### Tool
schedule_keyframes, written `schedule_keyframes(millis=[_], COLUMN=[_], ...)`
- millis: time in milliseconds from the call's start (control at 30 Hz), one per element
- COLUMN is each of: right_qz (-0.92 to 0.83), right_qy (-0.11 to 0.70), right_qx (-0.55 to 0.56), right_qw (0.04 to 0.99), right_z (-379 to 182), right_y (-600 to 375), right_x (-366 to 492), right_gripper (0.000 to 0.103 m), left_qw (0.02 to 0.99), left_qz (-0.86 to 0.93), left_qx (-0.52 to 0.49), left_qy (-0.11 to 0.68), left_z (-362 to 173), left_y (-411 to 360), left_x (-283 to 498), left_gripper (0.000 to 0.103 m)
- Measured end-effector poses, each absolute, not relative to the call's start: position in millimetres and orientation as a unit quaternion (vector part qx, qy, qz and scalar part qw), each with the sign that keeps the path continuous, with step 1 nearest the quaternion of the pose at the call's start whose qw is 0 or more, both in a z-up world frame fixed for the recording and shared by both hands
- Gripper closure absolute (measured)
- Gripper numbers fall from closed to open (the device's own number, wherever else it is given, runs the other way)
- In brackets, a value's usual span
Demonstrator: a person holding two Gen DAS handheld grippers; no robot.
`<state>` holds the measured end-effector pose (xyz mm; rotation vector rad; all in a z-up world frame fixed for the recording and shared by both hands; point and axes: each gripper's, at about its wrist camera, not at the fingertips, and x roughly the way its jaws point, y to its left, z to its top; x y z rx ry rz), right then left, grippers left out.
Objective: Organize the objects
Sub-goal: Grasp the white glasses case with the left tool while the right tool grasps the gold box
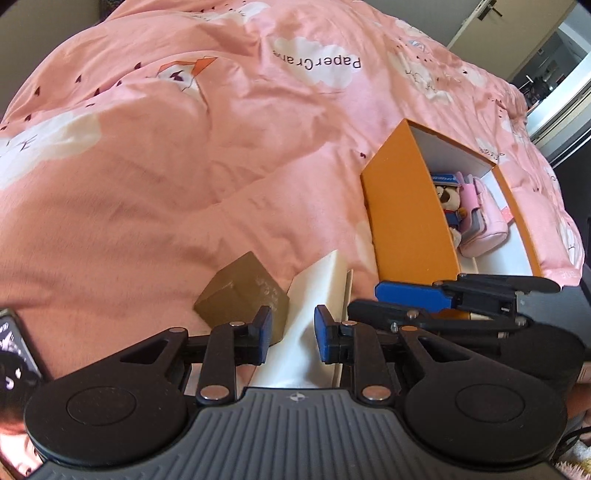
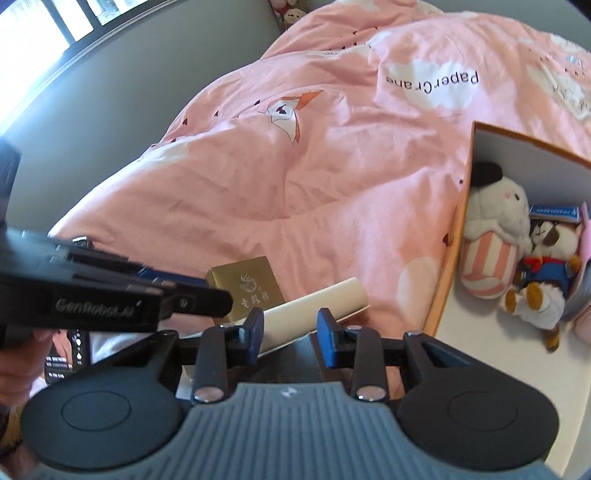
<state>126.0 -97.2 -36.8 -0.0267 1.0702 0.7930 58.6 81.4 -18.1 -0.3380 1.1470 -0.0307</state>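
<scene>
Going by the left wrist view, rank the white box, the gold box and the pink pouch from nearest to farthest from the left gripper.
From the left gripper:
1. White box, directly ahead between the fingers.
2. Gold box, just left of it on the quilt.
3. Pink pouch, far right, inside the orange box.

Beneath my view lies the bed's pink duvet [image 1: 184, 166], rumpled and printed with white clouds, a paper-crane figure and the words "PaperCrane". A grey wall [image 2: 129, 92] runs behind it under a bright window [image 2: 44, 22]. A doorway [image 1: 554, 74] opens beyond the far corner.
</scene>
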Motion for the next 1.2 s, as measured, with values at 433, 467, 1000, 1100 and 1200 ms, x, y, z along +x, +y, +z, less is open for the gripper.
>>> schedule_keyframes(millis=[433,467,1000,1100,1200], right_qz=[0.349,0.349,0.352,0.350,0.343], right_qy=[0.475,0.474,0.468,0.462,0.456], right_qx=[-0.049,-0.049,-0.072,-0.068,-0.075], right_qw=[0.807,0.807,0.807,0.812,0.818], right_z=[-29.2,-29.3,-36.5,-34.2,-32.4], right_y=[-99.5,-100.6,-98.4,-99.0,-99.3], right_x=[117.8,117.2,114.9,117.9,121.8], right_gripper=[0.069,0.069,0.069,0.070,0.070], left_qw=[0.840,0.840,0.870,0.875,0.881], left_qz=[-0.087,-0.083,-0.053,-0.052,-0.056], left_qx=[-0.040,-0.025,0.032,0.029,0.020], left_qy=[0.534,0.536,0.489,0.481,0.469], left_z=[-12.2,-15.6,-16.3,-11.0,-3.4], left_y=[40.8,37.2,28.2,29.9,32.6], left_x=[39.6,39.0,36.7,40.4,45.5], left_gripper=[0.059,0.059,0.068,0.068,0.069])
